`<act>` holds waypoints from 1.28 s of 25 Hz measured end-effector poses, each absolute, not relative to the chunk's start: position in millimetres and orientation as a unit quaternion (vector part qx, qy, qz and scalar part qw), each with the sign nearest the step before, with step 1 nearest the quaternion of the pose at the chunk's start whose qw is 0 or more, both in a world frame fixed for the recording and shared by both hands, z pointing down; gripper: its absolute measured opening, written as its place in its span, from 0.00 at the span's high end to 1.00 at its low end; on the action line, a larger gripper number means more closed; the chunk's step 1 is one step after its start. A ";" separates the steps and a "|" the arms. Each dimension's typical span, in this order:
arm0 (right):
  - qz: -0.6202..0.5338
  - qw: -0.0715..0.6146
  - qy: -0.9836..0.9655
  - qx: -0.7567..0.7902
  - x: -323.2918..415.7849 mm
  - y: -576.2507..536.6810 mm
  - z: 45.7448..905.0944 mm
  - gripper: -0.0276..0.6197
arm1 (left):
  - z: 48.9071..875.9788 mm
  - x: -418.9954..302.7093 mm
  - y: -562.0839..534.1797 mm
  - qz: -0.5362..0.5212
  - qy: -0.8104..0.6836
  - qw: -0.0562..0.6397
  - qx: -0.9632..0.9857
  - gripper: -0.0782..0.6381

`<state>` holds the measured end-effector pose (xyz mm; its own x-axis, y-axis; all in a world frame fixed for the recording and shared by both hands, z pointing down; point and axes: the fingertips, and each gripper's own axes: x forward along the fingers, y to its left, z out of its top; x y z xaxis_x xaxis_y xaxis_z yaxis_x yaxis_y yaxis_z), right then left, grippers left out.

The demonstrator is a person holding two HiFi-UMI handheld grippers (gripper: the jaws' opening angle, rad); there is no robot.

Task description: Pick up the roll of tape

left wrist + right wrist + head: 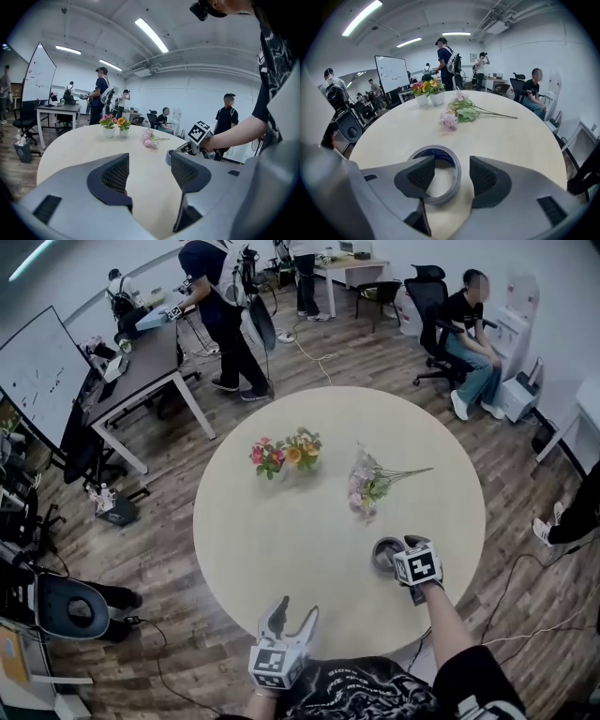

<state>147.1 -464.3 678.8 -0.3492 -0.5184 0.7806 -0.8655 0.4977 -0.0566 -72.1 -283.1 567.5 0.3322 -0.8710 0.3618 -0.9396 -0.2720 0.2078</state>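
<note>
Right gripper (pixel 452 174) fingers apart astride wall of roll of tape (pixel 438 198), lower centre, on tabletop (pixel 501 136), left gripper (pixel 149 173) fingers apart, empty.

Round, pale worktop (pixel 272 559). On it: two flower pots (pixel 286 456) near centre, a loose bouquet (pixel 367 486) beside them, and a tape roll (pixel 440 153) lying flat near the edge.

In my right gripper view, one jaw of the right gripper (pixel 452 169) masks the left side of the roll of tape (pixel 439 151). From the head view, that gripper's marker cube (pixel 417 566) covers the roll's right part and the jaws themselves. The left gripper (pixel 149 172) hides most of the roll in its own view. Marks on the whiteboard (pixel 37 371) are too small for me to read.
</note>
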 end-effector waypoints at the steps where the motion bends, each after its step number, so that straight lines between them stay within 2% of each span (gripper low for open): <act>1: 0.243 0.367 -0.783 0.439 147.8 -467.0 682.8 0.59 | 567.4 -73.7 -284.5 0.089 -0.575 0.195 0.789 0.47; 8: 0.265 0.406 -0.763 0.428 153.8 -467.2 710.5 0.59 | 564.2 -73.9 -292.2 0.089 -0.590 0.195 0.779 0.47; 14: 0.259 0.413 -0.760 0.429 152.8 -469.6 713.2 0.60 | 568.4 -72.4 -296.3 0.091 -0.589 0.195 0.778 0.47; 23: 0.247 0.419 -0.757 0.437 151.3 -465.0 713.8 0.82 | 575.8 -60.5 -294.1 0.098 -0.569 0.206 0.790 0.48; 32: 0.256 0.388 -0.756 0.460 149.2 -461.1 708.0 0.84 | 574.1 -70.6 -293.8 0.096 -0.571 0.204 0.790 0.49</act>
